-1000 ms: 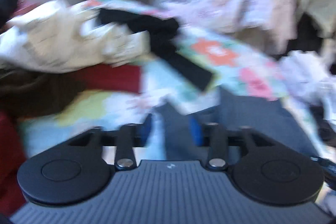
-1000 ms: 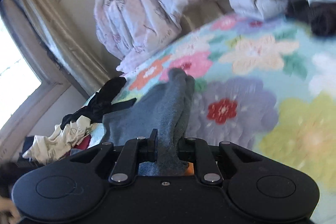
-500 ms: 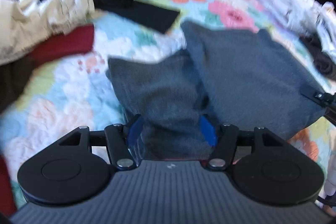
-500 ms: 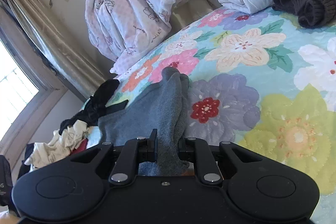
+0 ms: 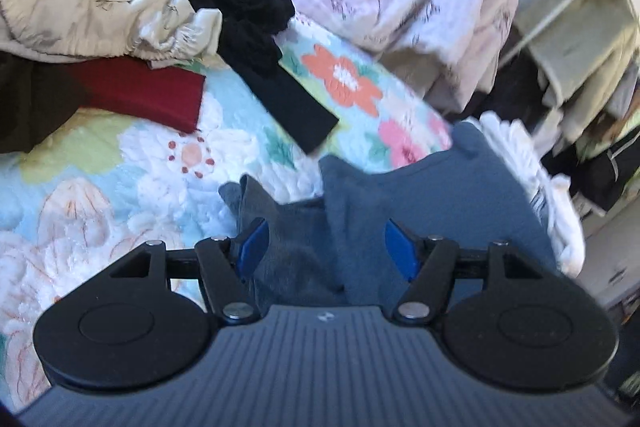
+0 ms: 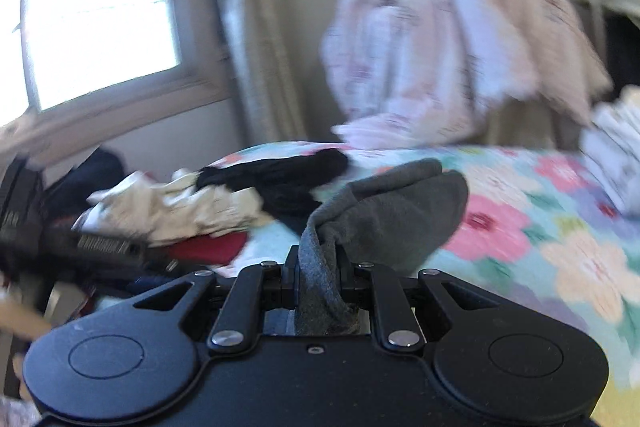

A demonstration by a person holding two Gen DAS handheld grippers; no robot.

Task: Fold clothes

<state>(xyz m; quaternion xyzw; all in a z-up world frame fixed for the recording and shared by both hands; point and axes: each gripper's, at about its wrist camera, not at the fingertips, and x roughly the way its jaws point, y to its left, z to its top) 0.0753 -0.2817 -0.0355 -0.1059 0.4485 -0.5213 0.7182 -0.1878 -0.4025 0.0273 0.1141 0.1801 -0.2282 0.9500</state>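
The grey garment is held bunched in the right gripper above the bed; the left gripper is spread around it, ungripped. The fold may be dragged crooked.

The right claw has lifted the grey garment while the left claw widened.

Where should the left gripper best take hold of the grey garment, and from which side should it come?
Probably the free near edge of the grey garment, which lies bunched between the open left gripper pads. Come straight forward and slightly down: the fold stands up there, while the right gripper already pinches another part.
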